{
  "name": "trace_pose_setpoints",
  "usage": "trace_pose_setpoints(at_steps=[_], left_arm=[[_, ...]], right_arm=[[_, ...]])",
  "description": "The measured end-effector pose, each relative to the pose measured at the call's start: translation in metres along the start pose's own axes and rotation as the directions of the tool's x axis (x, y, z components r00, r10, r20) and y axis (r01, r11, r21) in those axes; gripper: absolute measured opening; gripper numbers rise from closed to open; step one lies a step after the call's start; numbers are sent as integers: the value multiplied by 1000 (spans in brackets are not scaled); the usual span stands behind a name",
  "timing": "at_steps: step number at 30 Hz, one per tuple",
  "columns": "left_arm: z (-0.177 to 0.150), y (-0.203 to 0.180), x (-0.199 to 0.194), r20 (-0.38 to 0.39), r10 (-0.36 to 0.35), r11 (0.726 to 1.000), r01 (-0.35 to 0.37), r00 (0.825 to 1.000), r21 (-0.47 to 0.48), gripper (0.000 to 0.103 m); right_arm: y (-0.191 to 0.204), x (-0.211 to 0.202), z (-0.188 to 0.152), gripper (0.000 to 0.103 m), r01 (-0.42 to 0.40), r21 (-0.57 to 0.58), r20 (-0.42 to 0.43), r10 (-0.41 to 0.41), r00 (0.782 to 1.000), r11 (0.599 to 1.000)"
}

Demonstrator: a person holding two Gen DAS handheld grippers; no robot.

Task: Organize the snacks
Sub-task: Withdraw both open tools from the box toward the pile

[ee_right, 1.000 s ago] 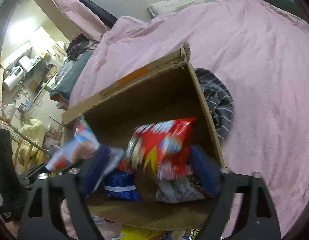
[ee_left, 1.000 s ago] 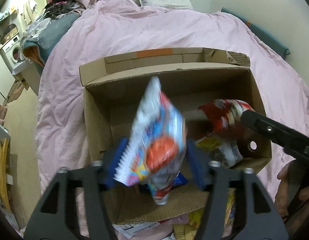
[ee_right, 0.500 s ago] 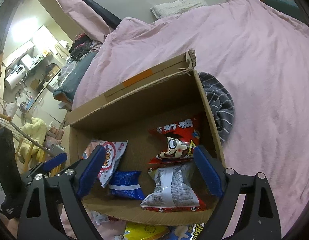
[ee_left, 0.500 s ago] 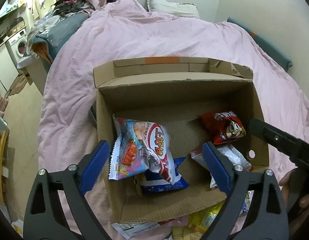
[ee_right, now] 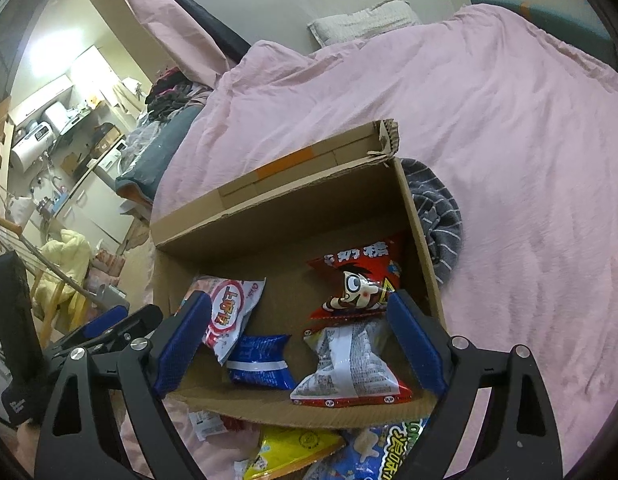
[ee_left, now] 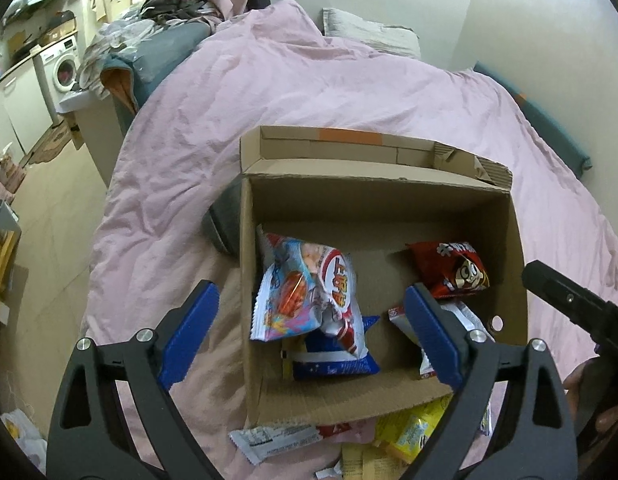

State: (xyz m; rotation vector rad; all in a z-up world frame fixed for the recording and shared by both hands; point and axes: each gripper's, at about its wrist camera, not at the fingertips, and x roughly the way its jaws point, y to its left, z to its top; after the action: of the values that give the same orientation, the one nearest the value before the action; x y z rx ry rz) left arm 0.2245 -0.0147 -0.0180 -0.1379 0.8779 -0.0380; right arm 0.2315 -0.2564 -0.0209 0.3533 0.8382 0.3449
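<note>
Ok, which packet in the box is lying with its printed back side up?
The silver-backed packet at the box's near right corner, below the red cartoon packet. It shows grey fine print; the others show coloured fronts.

Both wrist views look down from near the cardboard box's [ee_left: 373, 200] near edge, sharing its interior [ee_right: 285, 216].

brown box [ee_left: 381, 204], pink duvet [ee_left: 293, 92], red packet [ee_right: 359, 280]
</note>
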Motion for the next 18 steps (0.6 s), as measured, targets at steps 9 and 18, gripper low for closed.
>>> trace_pose_setpoints(at_steps=[9, 18], left_arm=[[-12, 1, -24, 27, 1, 1000, -1, 1000, 8, 92], [-31, 7, -45, 16, -6, 1000, 6, 1000, -2, 92]], right_arm=[[9, -24, -6, 92, -3, -7, 11, 3, 1000, 1000], [12, -47, -28, 92, 24, -25, -22, -25, 999, 999]])
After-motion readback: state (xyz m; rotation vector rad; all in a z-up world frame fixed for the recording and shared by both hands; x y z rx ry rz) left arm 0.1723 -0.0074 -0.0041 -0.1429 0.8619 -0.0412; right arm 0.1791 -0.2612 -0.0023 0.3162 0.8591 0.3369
